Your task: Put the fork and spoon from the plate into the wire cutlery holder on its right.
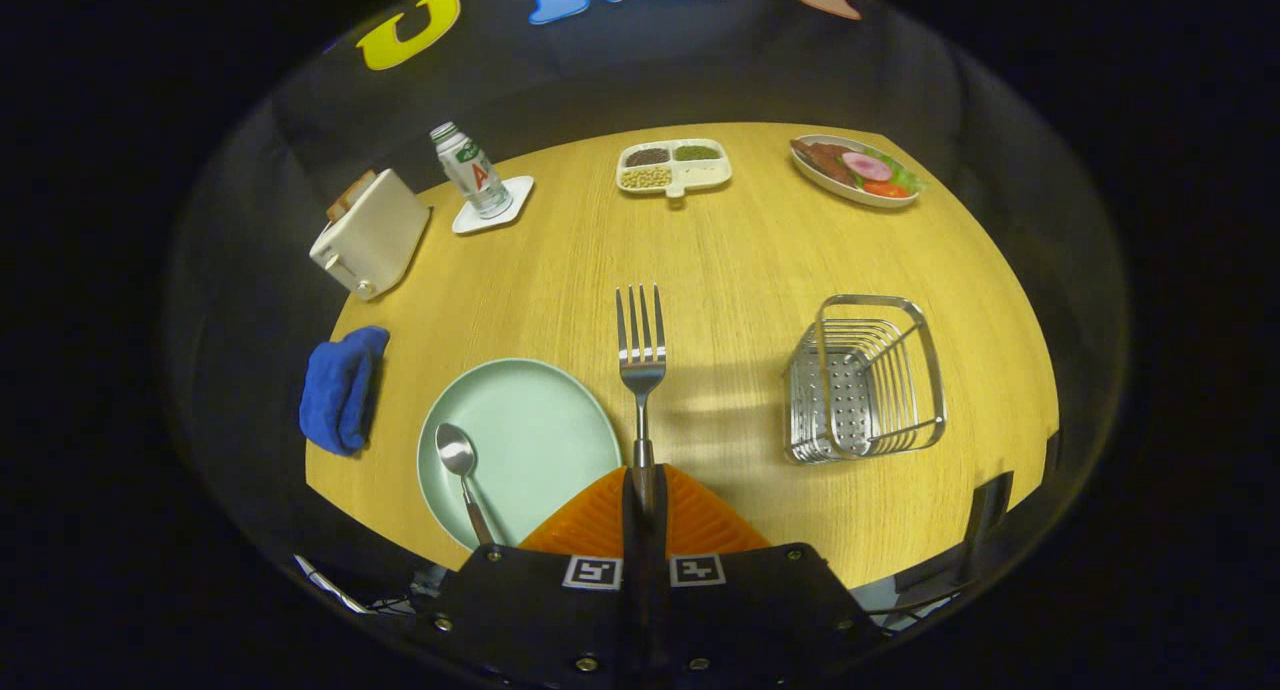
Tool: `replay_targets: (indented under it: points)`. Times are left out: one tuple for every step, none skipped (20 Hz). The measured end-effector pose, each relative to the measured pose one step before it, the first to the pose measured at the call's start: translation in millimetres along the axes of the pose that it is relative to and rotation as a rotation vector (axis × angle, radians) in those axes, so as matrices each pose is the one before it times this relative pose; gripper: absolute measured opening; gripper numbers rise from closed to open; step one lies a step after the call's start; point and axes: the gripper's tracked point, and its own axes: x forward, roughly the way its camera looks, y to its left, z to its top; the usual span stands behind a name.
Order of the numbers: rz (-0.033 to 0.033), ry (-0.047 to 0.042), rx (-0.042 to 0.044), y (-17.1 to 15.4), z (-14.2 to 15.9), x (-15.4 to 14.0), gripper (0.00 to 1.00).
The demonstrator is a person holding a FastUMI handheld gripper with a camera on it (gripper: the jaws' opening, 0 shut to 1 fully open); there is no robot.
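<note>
Gripper [645, 485] fingers are pressed together on the handle of the silver metal fork [640, 355], held level above the yellow wooden table [740, 240], tines pointing far. Left of the fingers, the silver spoon [462, 465] lies on the round pale-green plate [530, 440]. The wire cutlery holder [865, 380] stands right.

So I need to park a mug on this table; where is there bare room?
Bare wood lies between the plate and the wire holder, beyond the fork held in the shut gripper. The far edge is crowded: toaster, bottle, divided tray.
</note>
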Motion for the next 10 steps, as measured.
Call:
replay_targets:
  points:
    - [-0.01586,-0.01153,0.02190,-8.13,0.82,-3.45,0.03]
    - [-0.01568,-0.00972,0.02402,-8.29,1.62,-4.11,0.03]
    - [-0.01464,-0.00761,0.02416,-8.56,1.08,-3.42,0.03]
    - [-0.01310,-0.00916,0.02553,-6.86,2.47,-3.01,0.03]
    - [-0.01491,-0.00638,0.02354,-7.65,0.70,-2.21,0.03]
    - [-0.01585,-0.00758,0.02184,-8.41,1.99,-2.52,0.03]
    - [-0.01498,-0.00401,0.02072,-7.98,0.65,-1.63,0.03]
    - [-0.01163,-0.00150,0.02063,-6.11,1.26,-1.32,0.03]
    - [-0.01011,0.00133,0.01942,-4.84,0.20,-0.07,0.03]
    - [-0.00853,0.00439,0.01494,-4.43,-1.10,-0.44,0.03]
